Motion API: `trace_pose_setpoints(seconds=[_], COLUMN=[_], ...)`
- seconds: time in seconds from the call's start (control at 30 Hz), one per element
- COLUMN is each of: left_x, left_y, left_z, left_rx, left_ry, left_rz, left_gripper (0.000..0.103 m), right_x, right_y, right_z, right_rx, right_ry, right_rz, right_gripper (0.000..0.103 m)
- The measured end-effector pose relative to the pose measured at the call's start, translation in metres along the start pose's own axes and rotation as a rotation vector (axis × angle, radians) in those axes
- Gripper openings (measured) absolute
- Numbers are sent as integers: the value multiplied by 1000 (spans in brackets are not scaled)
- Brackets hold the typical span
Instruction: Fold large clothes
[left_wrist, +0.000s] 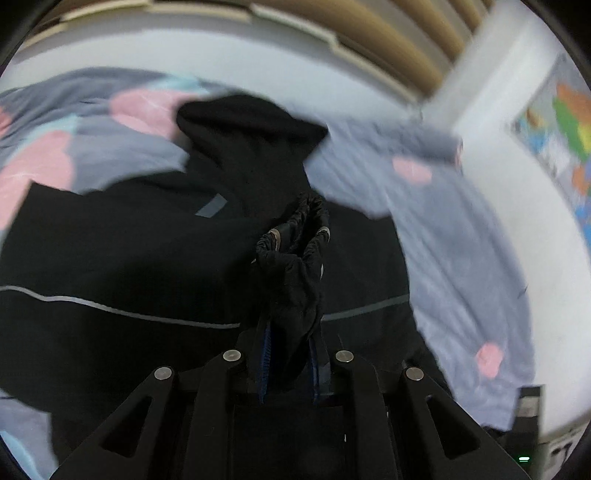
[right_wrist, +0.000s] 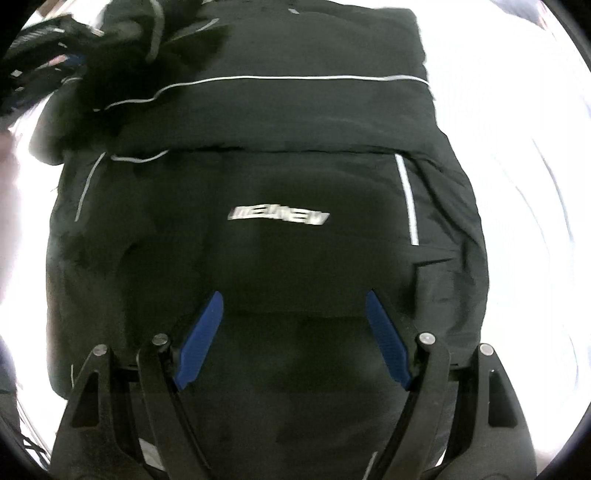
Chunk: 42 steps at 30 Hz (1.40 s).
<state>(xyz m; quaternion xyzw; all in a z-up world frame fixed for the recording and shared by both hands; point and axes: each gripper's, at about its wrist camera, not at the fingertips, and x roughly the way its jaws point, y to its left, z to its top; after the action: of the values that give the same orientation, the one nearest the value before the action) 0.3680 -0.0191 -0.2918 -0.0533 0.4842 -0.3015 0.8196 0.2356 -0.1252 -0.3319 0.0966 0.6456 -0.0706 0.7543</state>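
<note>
A black jacket (left_wrist: 129, 251) with thin grey piping lies spread on the bed. My left gripper (left_wrist: 291, 280) is shut on a bunched elastic cuff (left_wrist: 295, 229) of its sleeve; the fabric wraps over the fingers and hides the pads, and the sleeve (left_wrist: 251, 140) trails away behind. In the right wrist view the jacket (right_wrist: 277, 110) lies partly folded, a silver logo (right_wrist: 277, 216) facing up. Straight above it my right gripper (right_wrist: 293, 295) points down, open, its blue pads (right_wrist: 201, 339) wide apart with nothing between them. The lifted sleeve (right_wrist: 122, 66) is a blur at the top left.
The bed sheet (left_wrist: 461, 240) is grey-blue with pink patches. Beyond it are a slatted wooden headboard (left_wrist: 369, 37), a white wall and a coloured map (left_wrist: 565, 122). In the right wrist view the bedding (right_wrist: 517, 184) around the jacket is washed out white.
</note>
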Motion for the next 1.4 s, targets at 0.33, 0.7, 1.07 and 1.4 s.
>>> trace_pose_setpoints(seconds=[0.33,0.7,1.07,1.4], left_x=[47,-47,-100,-45], left_y=[3,68,109,115], left_z=[-33,-58,-53,15], left_rx=[-152,-321,-314,-191], left_ry=[251,134,-1,-10], left_rz=[-239,-152,90,220], left_gripper=[52,58,58,57], right_x=[-15,-7,7,-65], right_y=[-33,3,35,-32], right_z=[26,113,151,145], right_rx=[38,65,87,112], right_ry=[-81,-175,-171,-397], right_rz=[19,242,302,-23], right_gripper=[77,77,19,18])
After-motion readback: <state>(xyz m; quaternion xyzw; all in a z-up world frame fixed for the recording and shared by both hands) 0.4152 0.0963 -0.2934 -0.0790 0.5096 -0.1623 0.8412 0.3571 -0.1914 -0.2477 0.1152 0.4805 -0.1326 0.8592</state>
